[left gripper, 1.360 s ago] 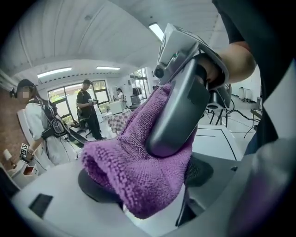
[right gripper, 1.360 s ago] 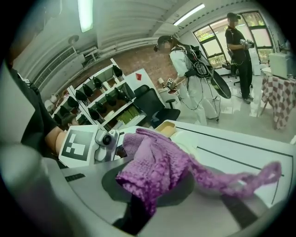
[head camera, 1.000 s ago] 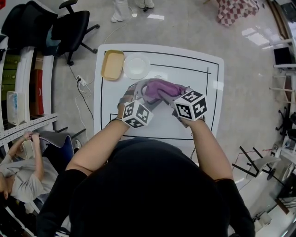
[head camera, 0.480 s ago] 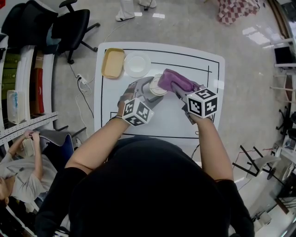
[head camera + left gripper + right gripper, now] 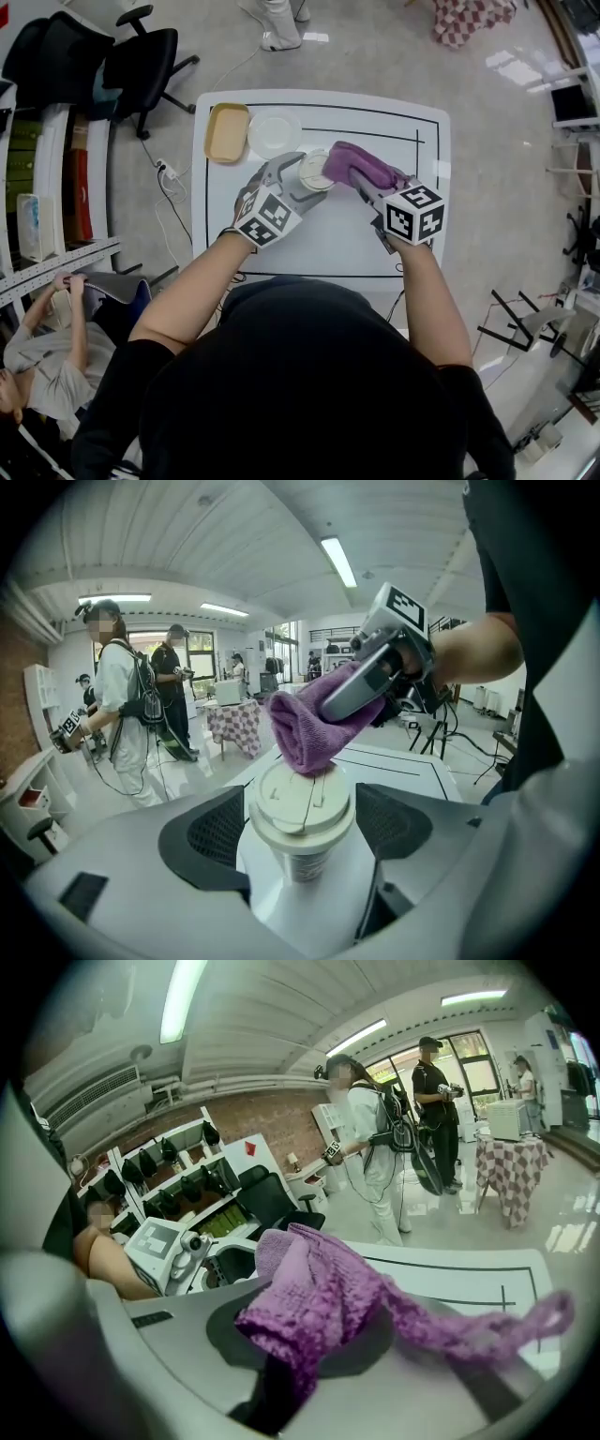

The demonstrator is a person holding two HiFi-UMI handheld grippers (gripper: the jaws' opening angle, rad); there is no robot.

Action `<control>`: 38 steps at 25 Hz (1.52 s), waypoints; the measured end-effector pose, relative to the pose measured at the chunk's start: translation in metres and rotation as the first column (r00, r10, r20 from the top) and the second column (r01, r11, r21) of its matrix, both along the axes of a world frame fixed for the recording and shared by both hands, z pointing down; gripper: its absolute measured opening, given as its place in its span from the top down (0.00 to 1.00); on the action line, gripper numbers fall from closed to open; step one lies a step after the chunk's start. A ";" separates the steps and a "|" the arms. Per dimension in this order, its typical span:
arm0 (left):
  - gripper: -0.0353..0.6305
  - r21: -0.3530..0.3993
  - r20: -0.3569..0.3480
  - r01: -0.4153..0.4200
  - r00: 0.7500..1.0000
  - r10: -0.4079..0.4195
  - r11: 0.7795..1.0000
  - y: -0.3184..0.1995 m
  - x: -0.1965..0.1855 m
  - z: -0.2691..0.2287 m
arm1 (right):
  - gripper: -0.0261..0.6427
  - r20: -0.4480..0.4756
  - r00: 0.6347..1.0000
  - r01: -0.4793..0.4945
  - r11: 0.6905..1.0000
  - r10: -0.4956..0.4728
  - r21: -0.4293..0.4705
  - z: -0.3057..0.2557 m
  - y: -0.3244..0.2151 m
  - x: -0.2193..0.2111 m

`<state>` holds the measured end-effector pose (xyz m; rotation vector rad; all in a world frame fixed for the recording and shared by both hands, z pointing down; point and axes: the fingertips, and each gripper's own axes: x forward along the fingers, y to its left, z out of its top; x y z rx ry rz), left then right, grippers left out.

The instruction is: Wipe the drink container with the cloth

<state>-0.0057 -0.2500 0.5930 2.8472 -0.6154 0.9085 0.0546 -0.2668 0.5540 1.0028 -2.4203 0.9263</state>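
Observation:
A white paper cup with a lid is held upright over the white table, with my left gripper shut on its body. My right gripper is shut on a purple cloth. The cloth's bunched end rests on the far edge of the cup's lid. A loose tail of cloth hangs off to the right in the right gripper view.
A tan tray and a white plate sit at the table's far left corner. Office chairs and shelving stand left of the table. People stand on the floor beyond it.
The cloth, which draped over the cup a second ago, has been drawn off to the right by my right gripper; the lid now shows. Both grippers shifted slightly away from me.

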 end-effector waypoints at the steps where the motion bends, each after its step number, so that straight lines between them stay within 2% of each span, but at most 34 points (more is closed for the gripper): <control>1: 0.35 -0.011 -0.022 -0.002 1.000 0.002 1.000 0.000 -0.001 -0.004 | 0.85 0.006 1.000 -0.017 1.000 0.016 0.008 -0.002 0.004 0.006; 4: 0.35 -0.035 -0.079 -0.014 0.997 0.011 0.999 0.000 -0.003 -0.018 | 0.85 0.026 0.997 -0.071 0.997 0.071 0.025 -0.008 0.018 0.023; 7: 0.41 -0.068 -0.137 -0.018 0.991 0.009 0.998 -0.003 -0.001 -0.033 | 0.85 0.033 0.994 -0.105 0.994 0.104 0.042 -0.010 0.035 0.037; 10: 0.56 -0.121 -0.146 0.003 0.989 -0.021 0.993 -0.013 0.003 -0.037 | 0.85 0.021 0.994 -0.105 0.993 0.104 0.060 -0.002 0.057 0.040; 12: 0.80 -0.175 -0.107 0.041 0.992 -0.061 0.984 -0.021 0.004 -0.032 | 0.85 -0.002 0.997 -0.073 0.994 0.074 0.079 0.006 0.073 0.035; 14: 0.88 -0.232 -0.100 0.051 0.992 -0.076 0.971 -0.022 0.010 -0.035 | 0.85 -0.038 0.999 -0.002 0.995 0.006 0.099 0.012 0.091 0.023; 18: 0.89 -0.269 -0.073 -0.031 0.997 0.011 0.963 -0.011 0.028 -0.041 | 0.85 -0.084 0.989 0.133 0.981 -0.122 0.142 0.021 0.122 -0.017; 22: 0.90 -0.292 -0.028 -0.029 0.999 0.022 0.956 0.000 0.032 -0.026 | 0.85 -0.130 0.973 0.214 0.960 -0.193 0.181 0.029 0.132 -0.045; 30: 0.91 -0.290 -0.045 -0.081 0.997 0.071 0.954 0.004 0.037 -0.023 | 0.85 -0.121 0.992 0.070 0.964 -0.040 0.255 0.047 0.097 -0.059; 34: 0.91 -0.292 -0.043 -0.102 0.995 0.093 0.951 0.005 0.038 -0.020 | 0.85 -0.144 0.988 -0.019 0.969 0.056 0.244 0.068 0.088 -0.049; 38: 0.91 -0.284 -0.052 -0.118 0.993 0.107 0.952 0.006 0.040 -0.018 | 0.85 -0.113 0.986 -0.099 0.974 0.124 0.205 0.097 0.083 -0.039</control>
